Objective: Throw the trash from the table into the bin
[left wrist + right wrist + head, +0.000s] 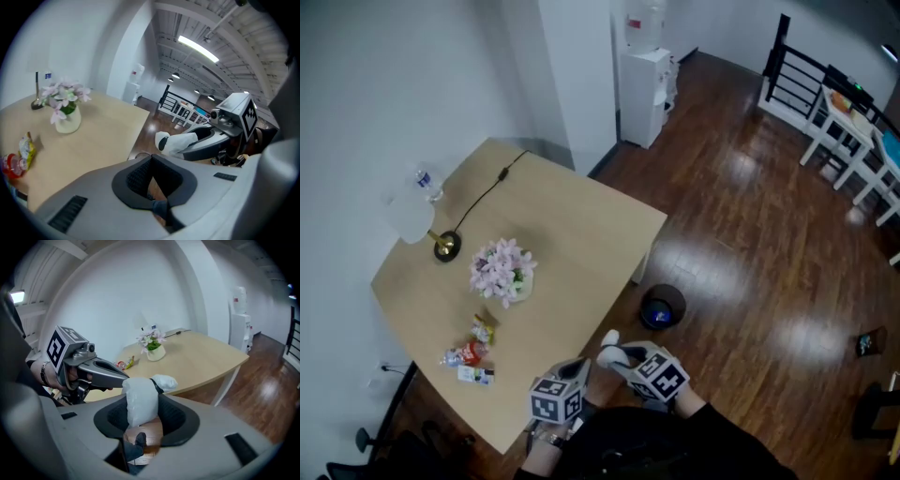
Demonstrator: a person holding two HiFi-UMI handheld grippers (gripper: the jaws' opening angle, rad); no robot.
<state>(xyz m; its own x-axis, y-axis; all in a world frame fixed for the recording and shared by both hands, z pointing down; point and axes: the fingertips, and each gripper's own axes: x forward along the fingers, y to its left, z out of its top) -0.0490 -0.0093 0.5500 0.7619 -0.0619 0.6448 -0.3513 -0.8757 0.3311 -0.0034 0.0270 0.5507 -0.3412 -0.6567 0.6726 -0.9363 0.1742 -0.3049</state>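
At the far left of the table (581, 234), by the wall, stand a small water bottle (426, 182) and a lamp with a gold base (445, 246); a black cable (487, 192) runs from the lamp toward the table's far edge. Just right of the lamp is a white vase of pink flowers (501, 272). Nearer the person, close to the table's near-left edge, lies the trash still on the table: a yellow wrapper (484, 328), a red wrapper (464, 354) and a small white packet (476, 375), all close together.

Over the table's near edge hangs the left hand-held gripper (581, 367). In its own view its jaws are pressed together at the tips with nothing between them. Just to its right is the right hand-held gripper (614, 352), its jaws pinching a crumpled white plastic wad (140, 401) that sticks out past the fingertips.

Further right, on the dark wooden floor (750, 234), a round dark bin (661, 307) with something blue inside stands beside the table's right corner. A white water dispenser (645, 89) stands against the far wall.
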